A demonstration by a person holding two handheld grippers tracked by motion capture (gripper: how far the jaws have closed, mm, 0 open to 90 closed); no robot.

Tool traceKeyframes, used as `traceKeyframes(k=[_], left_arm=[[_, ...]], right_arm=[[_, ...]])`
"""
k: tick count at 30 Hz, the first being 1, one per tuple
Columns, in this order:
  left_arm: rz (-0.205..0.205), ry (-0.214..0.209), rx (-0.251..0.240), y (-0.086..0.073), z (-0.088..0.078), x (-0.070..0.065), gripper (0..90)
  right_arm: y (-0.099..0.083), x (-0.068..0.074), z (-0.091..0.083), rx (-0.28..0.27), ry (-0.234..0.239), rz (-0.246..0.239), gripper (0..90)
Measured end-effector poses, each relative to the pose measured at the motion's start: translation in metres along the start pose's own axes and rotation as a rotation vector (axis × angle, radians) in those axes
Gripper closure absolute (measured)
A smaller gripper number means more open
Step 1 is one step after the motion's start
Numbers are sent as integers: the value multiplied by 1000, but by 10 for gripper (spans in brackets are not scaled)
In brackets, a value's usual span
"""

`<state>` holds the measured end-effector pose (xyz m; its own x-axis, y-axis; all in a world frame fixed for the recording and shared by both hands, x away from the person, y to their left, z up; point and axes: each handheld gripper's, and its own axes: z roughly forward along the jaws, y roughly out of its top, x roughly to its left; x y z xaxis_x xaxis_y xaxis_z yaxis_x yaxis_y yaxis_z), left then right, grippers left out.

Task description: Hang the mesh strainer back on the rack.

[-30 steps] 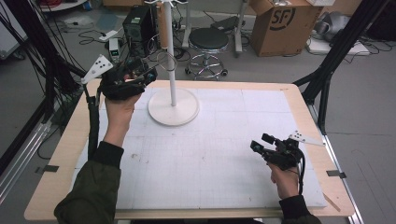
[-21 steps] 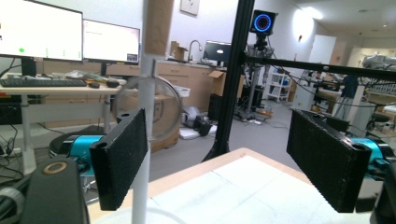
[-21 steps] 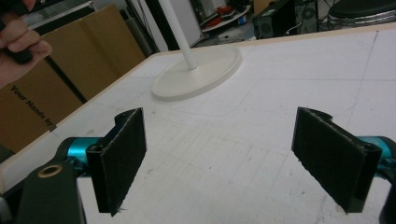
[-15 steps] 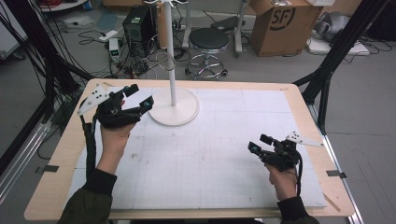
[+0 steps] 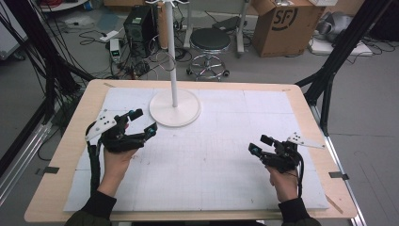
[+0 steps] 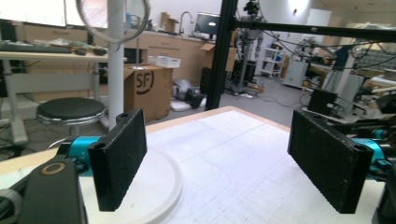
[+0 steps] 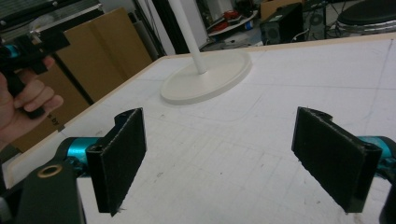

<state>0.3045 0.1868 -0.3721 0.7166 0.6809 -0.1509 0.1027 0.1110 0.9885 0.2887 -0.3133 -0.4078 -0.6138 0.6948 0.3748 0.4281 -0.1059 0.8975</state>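
Observation:
A white stand with a round base (image 5: 175, 113) and a thin upright pole (image 5: 171, 52) rises at the table's far middle. A wire ring (image 6: 112, 21) hangs on the pole in the left gripper view. My left gripper (image 5: 143, 120) hovers open just left of the base, nothing between its jaws; its own view (image 6: 219, 168) shows the base (image 6: 154, 186) close below. My right gripper (image 5: 260, 144) is held low at the table's right, open and empty. Its own view (image 7: 233, 163) looks across the mat at the stand (image 7: 208, 79).
A white gridded mat (image 5: 211, 160) covers most of the wooden table (image 5: 66, 179). Beyond the far edge stand a black stool (image 5: 209, 42), a cardboard box (image 5: 282, 23), a computer case and loose cables. Black frame legs (image 5: 329, 66) flank the table.
My left gripper has come down and back toward the near side, from beside the pole to just left of the base. The right gripper has stayed put.

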Motion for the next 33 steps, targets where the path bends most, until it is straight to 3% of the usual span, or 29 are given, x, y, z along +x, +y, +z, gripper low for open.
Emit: traceKeyframes(k=[5, 11, 17, 21, 25, 28, 33], left_arm=[[-11, 6, 53, -16, -9, -2, 202], [-42, 7, 79, -32, -16, -5, 193], [-27, 10, 111, -45, -23, -12, 193], [-47, 9, 120, -52, -28, -15, 195], [-75, 5, 113, -57, -34, -18, 195], [-62, 11, 131, -61, -37, -22, 195], [-74, 8, 135, -62, -41, -22, 195]], right_arm=[[1, 6, -1, -17, 8, -20, 164], [1, 12, 0, -33, 19, -46, 164], [-1, 21, 3, -11, 19, -91, 163], [-2, 22, 3, -2, 21, -81, 163], [-7, 25, 3, 19, 19, -105, 162], [-9, 28, 5, 35, 21, -112, 162], [-14, 29, 11, 74, 30, -116, 162]])
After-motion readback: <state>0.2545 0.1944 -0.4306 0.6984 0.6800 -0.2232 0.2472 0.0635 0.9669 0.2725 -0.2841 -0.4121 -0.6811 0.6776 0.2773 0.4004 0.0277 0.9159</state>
